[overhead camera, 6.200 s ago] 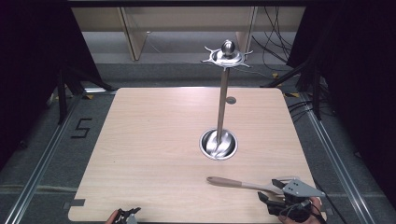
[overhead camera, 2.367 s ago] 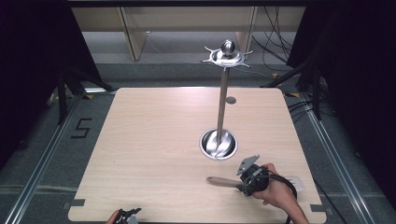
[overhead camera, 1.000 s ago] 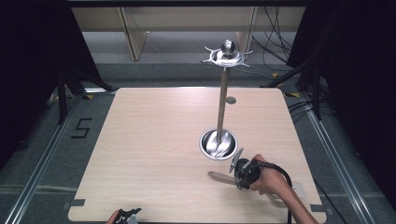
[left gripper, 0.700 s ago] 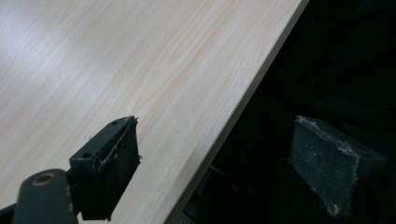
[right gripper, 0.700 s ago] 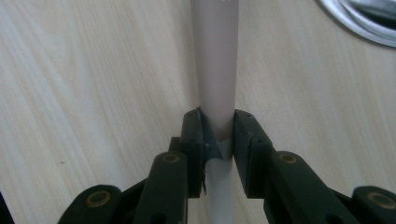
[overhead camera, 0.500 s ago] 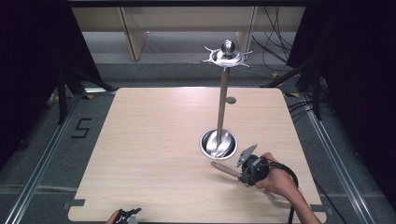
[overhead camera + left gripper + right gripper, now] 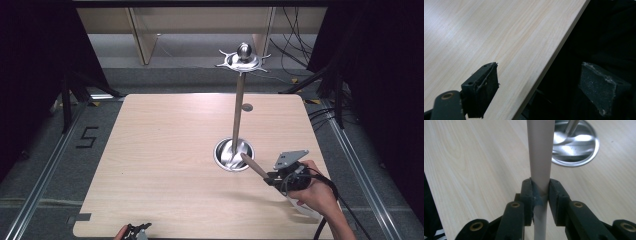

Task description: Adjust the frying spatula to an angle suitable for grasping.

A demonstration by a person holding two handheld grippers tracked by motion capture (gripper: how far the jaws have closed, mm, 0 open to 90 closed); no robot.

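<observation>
stick held up by the metal stand

my right gripper is clamped tight on a wooden stick. the stick is lifted off the table and its far end points at the round base of the metal stand. my left gripper sits at the near table edge, jaws wide apart, holding nothing.
</observation>
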